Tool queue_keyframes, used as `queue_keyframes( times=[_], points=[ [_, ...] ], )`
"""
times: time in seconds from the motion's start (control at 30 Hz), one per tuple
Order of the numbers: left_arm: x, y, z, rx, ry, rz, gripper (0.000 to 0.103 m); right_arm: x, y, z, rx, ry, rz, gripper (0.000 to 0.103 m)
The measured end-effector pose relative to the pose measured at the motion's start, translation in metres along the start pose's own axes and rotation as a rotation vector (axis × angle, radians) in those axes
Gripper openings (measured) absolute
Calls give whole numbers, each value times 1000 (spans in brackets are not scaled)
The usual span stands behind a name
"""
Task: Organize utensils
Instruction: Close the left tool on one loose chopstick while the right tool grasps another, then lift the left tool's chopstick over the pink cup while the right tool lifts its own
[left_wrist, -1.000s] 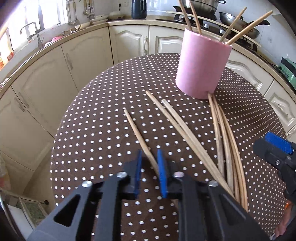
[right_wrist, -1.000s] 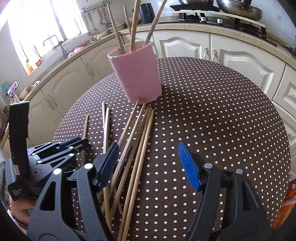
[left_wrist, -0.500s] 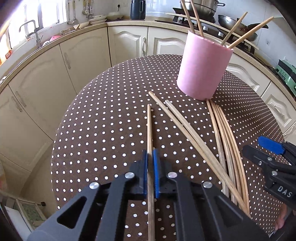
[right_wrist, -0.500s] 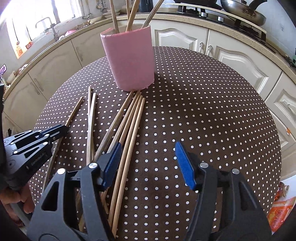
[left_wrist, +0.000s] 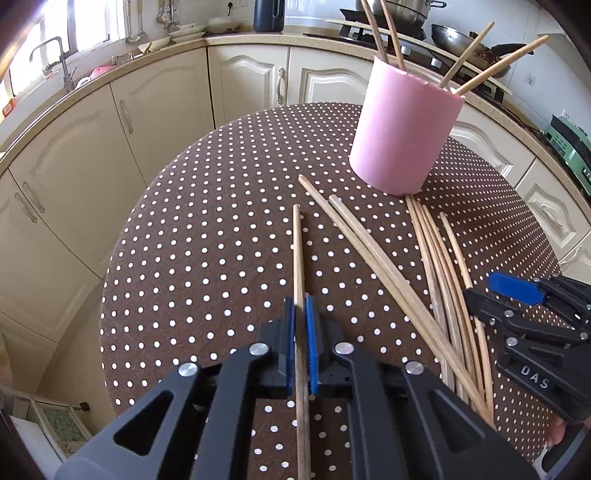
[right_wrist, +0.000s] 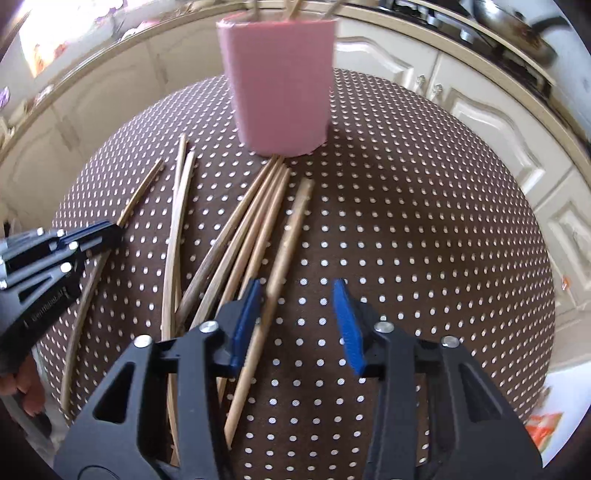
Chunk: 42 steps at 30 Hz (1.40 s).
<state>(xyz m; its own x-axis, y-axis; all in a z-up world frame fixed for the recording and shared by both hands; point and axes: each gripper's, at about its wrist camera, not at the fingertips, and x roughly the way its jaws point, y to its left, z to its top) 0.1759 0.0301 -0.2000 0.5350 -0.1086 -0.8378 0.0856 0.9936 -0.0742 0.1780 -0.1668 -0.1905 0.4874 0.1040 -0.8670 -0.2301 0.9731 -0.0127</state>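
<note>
Your left tongs (left_wrist: 300, 334) are pressed together on a single thin wooden chopstick (left_wrist: 298, 254), pinching it between the blue pads; the stick runs straight ahead from the tongs, its far tip pointing roughly at the tall pink cylindrical holder (left_wrist: 404, 127). In the right wrist view that same stick (right_wrist: 142, 194) shows left of the pile, angled over the round desk with the brown white-dotted cloth (left_wrist: 207, 236).

Your right tongs (right_wrist: 295, 317) are closing, pads not yet pressing anything. A pale wooden chopstick (right_wrist: 284, 254) lies between them, close against the left blue pad, with a clear gap to the right pad. It sits at the right edge of the loose pile of wooden chopsticks (right_wrist: 236, 236), which fans out on the desk from the foot of the pink holder towards you. Two more lie together to the left of the pile, slightly apart from it.

The pink holder stands upright at the far side of the desk, with several chopsticks already leaning in it. Cream kitchen cabinets (left_wrist: 155, 110) curve around behind.
</note>
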Motion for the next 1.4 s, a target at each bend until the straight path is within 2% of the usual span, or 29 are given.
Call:
queue_keyframes(
  times=[0.27,0.33,0.53,0.63,0.73,0.97,1.0,1.03,1.23,1.4],
  points=[
    [3,5,7,30,69,-24,7,3,-3,14,-58,72,39,21],
    [4,4,11,41,92,-20,7,5,-4,20,-67,90,45,12],
    [9,-1,18,72,140,8,8,10,-10,31,-94,147,69,7],
    [10,-8,22,89,172,-4,17,15,-17,37,-87,162,89,7],
    [9,-14,19,126,186,31,22,17,-19,38,-89,168,97,7],
    [9,-17,17,129,162,40,19,23,-30,41,-53,172,133,7],
    [9,-18,14,127,157,36,15,23,-32,41,-45,171,141,7],
    [8,-15,13,119,150,33,7,23,-33,41,-38,168,147,6],
    [5,-11,5,107,95,26,6,24,-38,37,-24,133,154,6],
    [-9,-5,2,59,29,-19,6,20,-43,28,3,91,187,6]
  ],
)
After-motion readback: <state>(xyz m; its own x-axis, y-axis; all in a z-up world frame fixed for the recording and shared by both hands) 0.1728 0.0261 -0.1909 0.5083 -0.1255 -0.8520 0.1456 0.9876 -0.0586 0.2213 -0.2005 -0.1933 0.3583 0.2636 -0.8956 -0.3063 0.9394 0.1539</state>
